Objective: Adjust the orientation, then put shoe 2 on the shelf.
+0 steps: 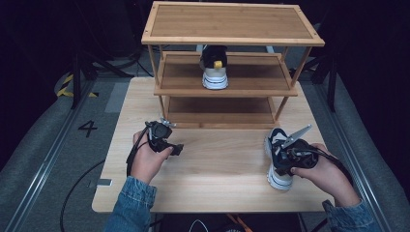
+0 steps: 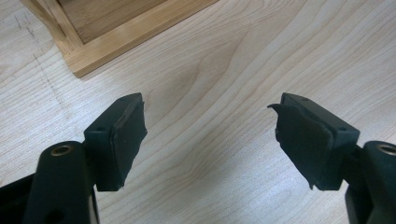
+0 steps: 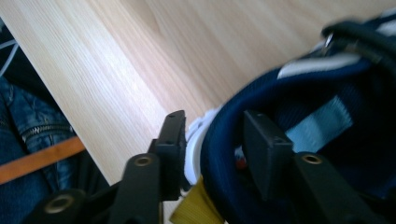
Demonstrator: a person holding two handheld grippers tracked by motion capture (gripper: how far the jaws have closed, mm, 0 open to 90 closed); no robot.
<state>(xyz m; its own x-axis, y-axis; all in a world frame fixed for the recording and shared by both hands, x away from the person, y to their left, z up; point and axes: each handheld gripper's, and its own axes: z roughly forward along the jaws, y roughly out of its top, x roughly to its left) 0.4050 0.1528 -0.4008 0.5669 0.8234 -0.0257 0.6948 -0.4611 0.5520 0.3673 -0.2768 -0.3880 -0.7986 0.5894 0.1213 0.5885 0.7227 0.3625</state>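
Right gripper [image 3: 212,140]: closest of all in its own view; one jaw sits outside the heel and the other inside the opening, astride the padded navy collar. The jaws stand part-way apart, and I cannot tell whether the pads press on the collar.
Shoe on the table [image 1: 279,157]: navy upper, white sole, a yellow tab at the heel; it lies near the table's right front edge, heel toward the person, toe toward the rack.
Right hand [image 1: 323,169]: wrapped around the gripper body just behind the shoe's heel, forearm in a denim sleeve coming in from the lower right corner, wrist low over the table.
Left gripper [image 2: 208,140]: jaws spread wide with nothing between them, bare wood grain below; a corner of the rack's base shows just ahead.
Left hand [image 1: 147,159]: holds its gripper above the table's left half, well apart from the shoe, jaws pointing down and toward the middle.
Rack [image 1: 232,36]: three-tier wooden shelf unit at the far side of the table.
Middle shelf [image 1: 183,72]: carries the second shoe [image 1: 214,67], heel with a yellow tab toward the person.
Table [image 1: 217,174]: pale wood.
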